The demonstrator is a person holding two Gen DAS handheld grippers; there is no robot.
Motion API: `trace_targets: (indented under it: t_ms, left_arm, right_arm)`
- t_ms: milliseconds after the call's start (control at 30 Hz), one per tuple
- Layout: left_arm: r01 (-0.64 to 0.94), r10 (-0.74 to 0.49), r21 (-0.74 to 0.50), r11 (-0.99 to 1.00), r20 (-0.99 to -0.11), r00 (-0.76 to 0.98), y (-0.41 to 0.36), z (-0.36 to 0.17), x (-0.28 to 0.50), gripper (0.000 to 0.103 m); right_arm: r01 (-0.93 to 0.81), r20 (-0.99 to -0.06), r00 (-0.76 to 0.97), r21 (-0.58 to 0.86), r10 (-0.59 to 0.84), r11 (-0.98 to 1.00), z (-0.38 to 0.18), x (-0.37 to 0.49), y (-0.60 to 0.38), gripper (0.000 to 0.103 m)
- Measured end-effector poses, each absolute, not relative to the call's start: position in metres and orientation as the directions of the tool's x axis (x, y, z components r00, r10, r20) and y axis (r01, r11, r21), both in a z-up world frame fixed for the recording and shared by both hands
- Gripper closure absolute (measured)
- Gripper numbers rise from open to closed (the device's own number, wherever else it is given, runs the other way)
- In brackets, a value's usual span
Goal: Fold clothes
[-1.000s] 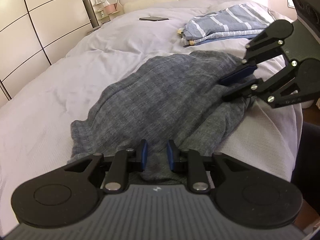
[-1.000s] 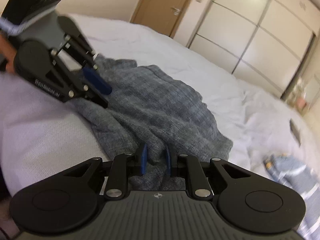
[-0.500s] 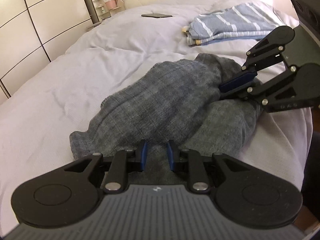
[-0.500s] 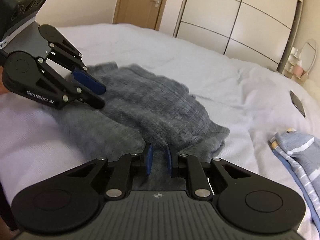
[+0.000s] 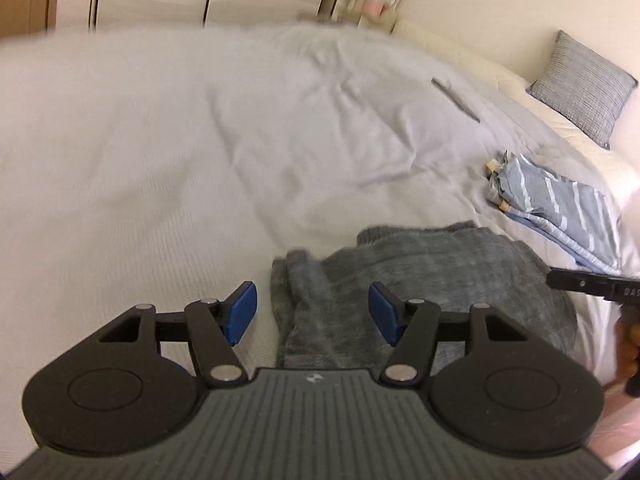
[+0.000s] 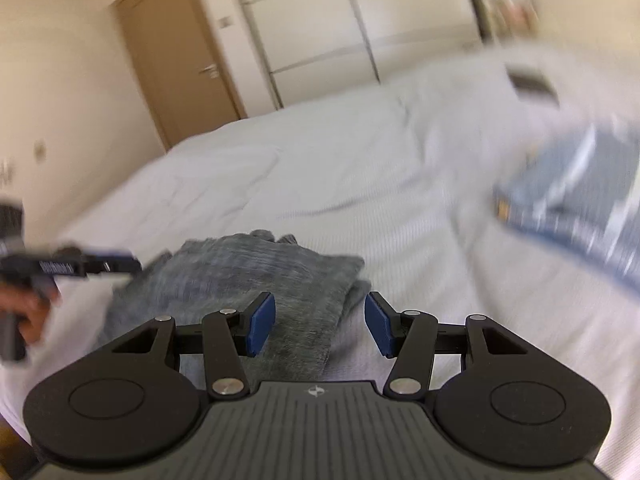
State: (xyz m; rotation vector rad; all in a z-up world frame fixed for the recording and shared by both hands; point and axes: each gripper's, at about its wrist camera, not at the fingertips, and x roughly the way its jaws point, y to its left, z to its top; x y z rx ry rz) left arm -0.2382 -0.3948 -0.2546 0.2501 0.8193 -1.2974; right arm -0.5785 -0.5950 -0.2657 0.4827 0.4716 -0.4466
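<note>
A grey knit garment (image 5: 440, 276) lies folded over on the white bed, near its front edge; it also shows in the right wrist view (image 6: 256, 276). My left gripper (image 5: 312, 314) is open and empty, just above the garment's left end. My right gripper (image 6: 320, 330) is open and empty, above the garment's right edge. Each gripper shows edge-on in the other's view, the right one (image 5: 592, 284) and the left one (image 6: 72, 266).
A folded blue striped garment (image 5: 560, 208) lies further back on the bed (image 5: 200, 160). A dark phone (image 5: 452, 94) lies on the cover beyond it. A grey pillow (image 5: 580, 88) is at the headboard. Wardrobe doors and a wooden door (image 6: 176, 64) stand behind.
Both grippers have opened and let go of the grey garment, which now lies folded into a smaller bundle. Both views have swung and are blurred by motion.
</note>
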Motion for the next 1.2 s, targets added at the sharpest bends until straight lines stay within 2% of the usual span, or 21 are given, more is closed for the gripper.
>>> trace_targets:
  t_ms: [133, 233, 267, 367, 400, 433, 500, 533, 667, 733, 800, 900, 1000, 1033, 1133, 1200]
  left_arm:
    - [0.889, -0.731, -0.357, 0.285, -0.681, -0.039, -0.405, -0.271, -0.228, 0.052]
    - [0.874, -0.732, -0.401, 0.275, -0.676, -0.080, -0.410, -0.279, -0.226, 0.066]
    - [0.872, -0.735, -0.406, 0.275, -0.673, -0.081, -0.409, -0.279, -0.226, 0.075]
    - [0.867, -0.744, -0.414, 0.277, -0.664, -0.079, -0.407, -0.281, -0.224, 0.094]
    - [0.867, -0.750, -0.415, 0.275, -0.657, -0.077, -0.405, -0.280, -0.224, 0.095]
    - [0.867, -0.757, -0.417, 0.272, -0.649, -0.074, -0.403, -0.279, -0.224, 0.096]
    - [0.876, -0.776, -0.402, 0.265, -0.628, -0.053, -0.397, -0.274, -0.227, 0.097]
    - [0.885, -0.789, -0.385, 0.261, -0.613, -0.034, -0.393, -0.269, -0.229, 0.097]
    - [0.888, -0.876, -0.394, 0.237, -0.482, 0.020, -0.368, -0.244, -0.228, 0.098]
    - [0.876, -0.881, -0.406, 0.261, -0.470, 0.045, -0.364, -0.242, -0.221, 0.097]
    - [0.862, -0.871, -0.420, 0.285, -0.489, 0.050, -0.368, -0.251, -0.214, 0.097]
    - [0.844, -0.796, -0.417, 0.338, -0.604, 0.020, -0.387, -0.277, -0.208, 0.097]
    - [0.848, -0.781, -0.395, 0.352, -0.624, 0.033, -0.390, -0.282, -0.209, 0.092]
    - [0.850, -0.776, -0.388, 0.356, -0.629, 0.038, -0.390, -0.283, -0.209, 0.091]
    - [0.872, -0.768, -0.328, 0.363, -0.635, 0.081, -0.385, -0.275, -0.214, 0.086]
    - [0.891, -0.765, -0.265, 0.368, -0.632, 0.129, -0.376, -0.264, -0.220, 0.084]
  right_arm:
    - [0.511, -0.536, 0.817, 0.501, -0.213, 0.699, -0.278, -0.580, -0.618, 0.050]
    - [0.517, -0.546, 0.819, 0.565, -0.178, 0.642, -0.287, -0.580, -0.628, 0.050]
    - [0.516, -0.546, 0.821, 0.580, -0.169, 0.631, -0.290, -0.579, -0.629, 0.050]
    - [0.493, -0.522, 0.842, 0.638, -0.139, 0.591, -0.296, -0.579, -0.636, 0.049]
    - [0.478, -0.505, 0.855, 0.670, -0.124, 0.568, -0.299, -0.580, -0.640, 0.050]
    - [0.463, -0.487, 0.866, 0.701, -0.111, 0.542, -0.301, -0.581, -0.643, 0.054]
    - [0.445, -0.456, 0.884, 0.752, -0.103, 0.487, -0.304, -0.584, -0.649, 0.080]
    - [0.459, -0.460, 0.879, 0.751, -0.122, 0.474, -0.303, -0.585, -0.650, 0.098]
    - [0.450, -0.420, 0.886, 0.679, -0.196, 0.580, -0.271, -0.589, -0.637, 0.099]
    - [0.421, -0.375, 0.900, 0.623, -0.221, 0.659, -0.251, -0.590, -0.629, 0.099]
    - [0.410, -0.356, 0.905, 0.580, -0.234, 0.704, -0.241, -0.585, -0.626, 0.099]
    - [0.437, -0.392, 0.887, 0.549, -0.243, 0.713, -0.248, -0.571, -0.632, 0.100]
    - [0.503, -0.506, 0.832, 0.516, -0.227, 0.693, -0.272, -0.554, -0.640, 0.099]
    - [0.505, -0.518, 0.828, 0.526, -0.214, 0.684, -0.277, -0.551, -0.642, 0.098]
    - [0.529, -0.520, 0.818, 0.509, -0.247, 0.679, -0.274, -0.561, -0.640, 0.087]
    - [0.548, -0.510, 0.810, 0.484, -0.289, 0.682, -0.266, -0.575, -0.637, 0.086]
